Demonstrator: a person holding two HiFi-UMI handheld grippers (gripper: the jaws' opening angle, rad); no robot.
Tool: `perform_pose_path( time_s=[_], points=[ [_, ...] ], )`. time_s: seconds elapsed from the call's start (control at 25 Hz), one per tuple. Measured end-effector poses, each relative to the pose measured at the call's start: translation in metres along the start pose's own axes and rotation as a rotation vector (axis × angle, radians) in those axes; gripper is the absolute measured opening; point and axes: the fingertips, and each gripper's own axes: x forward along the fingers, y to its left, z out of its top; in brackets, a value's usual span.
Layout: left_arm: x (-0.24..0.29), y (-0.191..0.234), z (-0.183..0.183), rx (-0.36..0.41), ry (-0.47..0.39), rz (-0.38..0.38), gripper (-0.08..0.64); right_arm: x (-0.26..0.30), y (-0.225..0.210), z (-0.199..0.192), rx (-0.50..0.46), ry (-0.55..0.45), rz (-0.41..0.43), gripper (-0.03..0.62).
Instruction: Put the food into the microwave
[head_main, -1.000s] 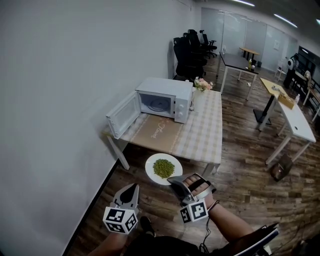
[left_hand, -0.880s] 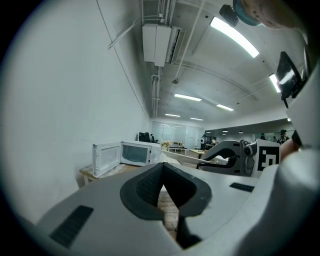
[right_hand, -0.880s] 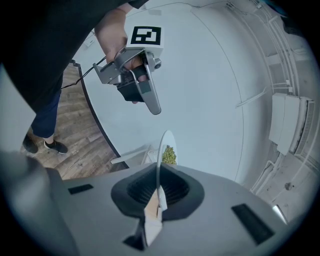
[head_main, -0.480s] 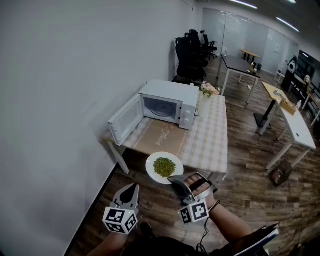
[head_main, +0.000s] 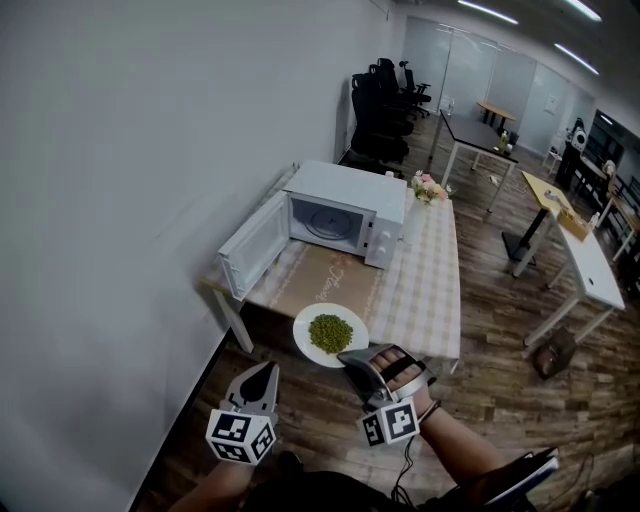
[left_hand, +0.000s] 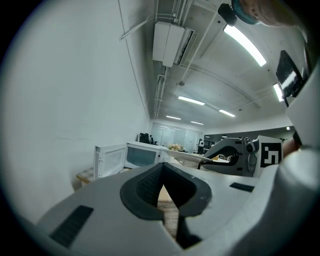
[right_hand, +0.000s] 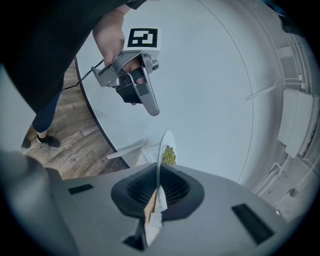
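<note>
A white plate (head_main: 330, 333) with a heap of green peas (head_main: 329, 331) hangs in the air before the table's near edge. My right gripper (head_main: 352, 357) is shut on the plate's near rim. In the right gripper view the plate (right_hand: 160, 155) stands edge-on between the jaws, with the peas (right_hand: 169, 155) beyond. The white microwave (head_main: 345, 212) stands on the table with its door (head_main: 255, 245) swung wide open to the left and its inside empty. My left gripper (head_main: 263, 377) hovers low at the left, shut and empty. The microwave (left_hand: 137, 155) shows far ahead of it.
The table (head_main: 425, 290) wears a checked cloth and a brown mat. A bunch of flowers (head_main: 430, 187) stands behind the microwave. A white wall runs close along the left. Black office chairs (head_main: 385, 105) and desks (head_main: 580, 250) fill the room behind and to the right.
The table and microwave have drawn nearer in the head view. The plate stays in my right gripper and now overlaps the table's near edge. My left gripper keeps its place.
</note>
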Motion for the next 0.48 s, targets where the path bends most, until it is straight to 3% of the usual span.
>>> perform_pose_path(
  time_s=[0.48],
  points=[
    [0.017,0.05,0.006,-0.005,0.001,-0.061,0.008,0.051,-0.009,0.007,0.004,0.058,0.012,0.018]
  ],
)
